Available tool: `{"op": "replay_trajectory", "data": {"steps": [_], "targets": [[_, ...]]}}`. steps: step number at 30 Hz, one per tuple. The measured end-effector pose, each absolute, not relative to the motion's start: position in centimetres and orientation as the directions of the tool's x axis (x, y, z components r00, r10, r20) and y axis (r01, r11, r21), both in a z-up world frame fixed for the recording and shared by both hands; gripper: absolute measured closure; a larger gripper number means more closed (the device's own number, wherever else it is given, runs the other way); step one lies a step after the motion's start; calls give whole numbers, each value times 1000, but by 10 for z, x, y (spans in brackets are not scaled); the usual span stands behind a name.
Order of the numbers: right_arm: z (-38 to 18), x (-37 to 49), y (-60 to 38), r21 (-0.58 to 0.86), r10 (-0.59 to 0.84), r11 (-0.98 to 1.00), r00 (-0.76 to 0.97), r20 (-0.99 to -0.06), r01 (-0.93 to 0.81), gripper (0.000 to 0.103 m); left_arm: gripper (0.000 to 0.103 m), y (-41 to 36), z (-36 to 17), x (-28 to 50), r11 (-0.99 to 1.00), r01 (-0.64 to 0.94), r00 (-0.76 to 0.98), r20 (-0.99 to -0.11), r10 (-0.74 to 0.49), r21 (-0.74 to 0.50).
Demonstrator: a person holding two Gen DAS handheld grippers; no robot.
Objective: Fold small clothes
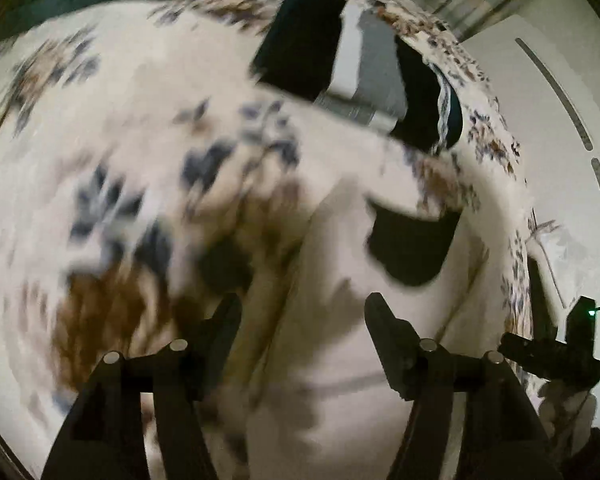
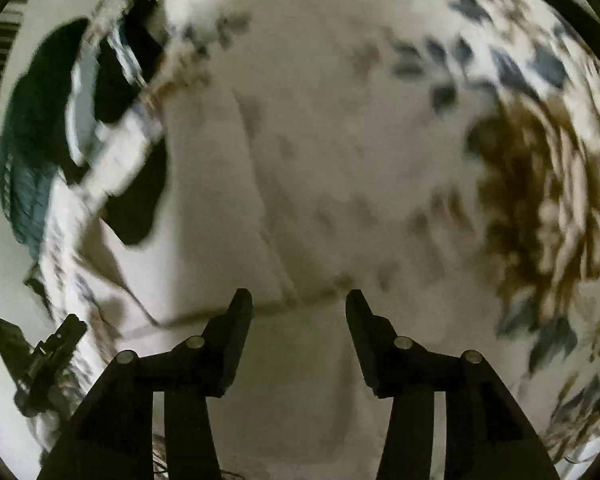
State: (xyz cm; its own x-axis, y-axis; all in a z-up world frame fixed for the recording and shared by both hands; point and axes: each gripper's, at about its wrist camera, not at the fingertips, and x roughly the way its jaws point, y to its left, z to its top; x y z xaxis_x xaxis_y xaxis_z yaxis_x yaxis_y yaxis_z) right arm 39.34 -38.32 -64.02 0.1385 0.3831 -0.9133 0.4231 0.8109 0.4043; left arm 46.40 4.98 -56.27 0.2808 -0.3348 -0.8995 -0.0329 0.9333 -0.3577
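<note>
A pale cream garment [image 1: 340, 320] lies flat on the flower-patterned bed cover [image 1: 112, 128]; it also shows in the right wrist view [image 2: 320, 200], with a seam or edge running across it just ahead of the fingers. My left gripper [image 1: 302, 312] is open and empty just above the garment. My right gripper [image 2: 299, 304] is open and empty above the same garment. Both views are blurred by motion. The right gripper shows at the bed's edge in the left wrist view [image 1: 548, 356], and the left gripper in the right wrist view [image 2: 48, 364].
A stack of folded dark and white clothes [image 1: 340, 52] lies at the far side of the bed, also in the right wrist view [image 2: 112, 92]. A black piece [image 1: 412, 248] lies by the garment. A teal cloth [image 2: 24, 168] hangs at the bed's edge. White floor [image 1: 560, 160] lies beyond.
</note>
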Motion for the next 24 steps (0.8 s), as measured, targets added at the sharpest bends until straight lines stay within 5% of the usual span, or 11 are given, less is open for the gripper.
{"op": "replay_trajectory", "data": {"steps": [7,19,22,24], "targets": [[-631,474,-380,399,351,822,192,-917,405,52,42,14,-630,549,989,36,168,-974,-150,-146],[-653,569,-331,268,255,946,92,-963,183,37,44,-9,-621,562,967,158,156,-962,-225,-201],[-676,583,-314,222,222,966,9,-975,132,37,97,-16,-628,562,967,183,164,-965,-207,-176],[-676,585,-308,178,178,979,14,-984,97,54,97,-14,-617,557,963,190,195,-954,-230,-193]]}}
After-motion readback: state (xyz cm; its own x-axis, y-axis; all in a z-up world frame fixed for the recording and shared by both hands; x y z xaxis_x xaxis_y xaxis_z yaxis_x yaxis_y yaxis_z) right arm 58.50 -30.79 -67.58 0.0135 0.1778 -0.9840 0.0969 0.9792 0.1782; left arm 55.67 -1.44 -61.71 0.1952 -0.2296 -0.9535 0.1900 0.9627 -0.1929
